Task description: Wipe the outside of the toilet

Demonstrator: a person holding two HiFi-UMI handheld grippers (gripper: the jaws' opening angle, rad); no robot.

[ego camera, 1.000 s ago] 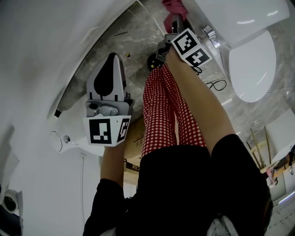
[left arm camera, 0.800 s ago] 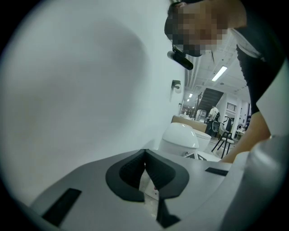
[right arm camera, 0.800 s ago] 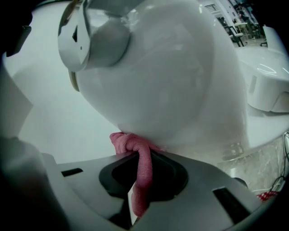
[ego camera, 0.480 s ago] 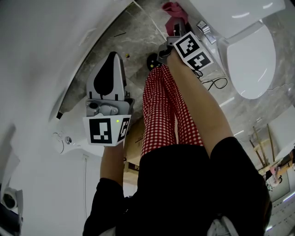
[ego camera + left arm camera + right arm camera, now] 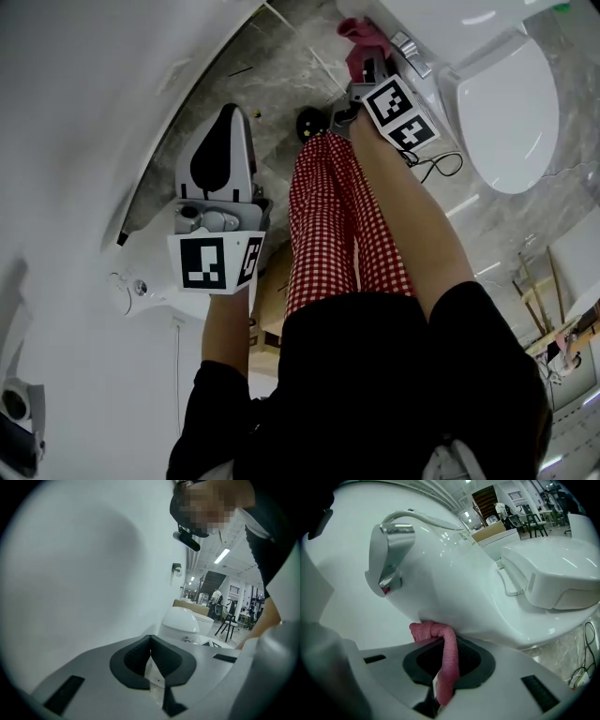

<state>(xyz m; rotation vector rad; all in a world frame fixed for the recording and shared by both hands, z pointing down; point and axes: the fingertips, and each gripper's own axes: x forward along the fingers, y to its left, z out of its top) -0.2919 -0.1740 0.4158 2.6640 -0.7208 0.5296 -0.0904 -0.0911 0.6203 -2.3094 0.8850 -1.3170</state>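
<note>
Right gripper point(image 5: 446, 645): jaws clamped on the pink cloth point(image 5: 448, 660); grey smooth plastic body with dark rubbery pads; in the head view it point(image 5: 368, 64) reaches to the toilet's side, arm stretched forward.
Pink cloth: soft, fine-ribbed weave, rolled into a thick cord between the pads; its bunched upper end presses against the underside curve of the toilet point(image 5: 478, 583); head view shows it point(image 5: 359, 36) as a crumpled pink wad beyond the jaws.
Toilet: glossy white ceramic, rounded body, ceiling lights reflected on it; flat-topped lid to the right in the right gripper view; head view shows the oval lid point(image 5: 511, 108) from above.
Flush lever point(image 5: 387, 550): polished chrome, curved paddle shape, on the tank's side above the cloth; also seen in the head view point(image 5: 411, 49).
Left gripper point(image 5: 151, 641): jaws together, nothing between them; held apart from the toilet, beside the white wall point(image 5: 84, 564); head view point(image 5: 228, 117) shows it pointing forward.
Markings: each gripper's marker cube point(image 5: 214, 264) bears black-and-white square patterns.
Floor point(image 5: 281, 66): grey veined stone-look tiles; a thin black cable point(image 5: 439, 169) lies looped beside the toilet.
Clothing: red-and-white check trousers point(image 5: 328, 216).
Left gripper view only: a distant toilet point(image 5: 183, 623), chairs and ceiling strip lights behind.
</note>
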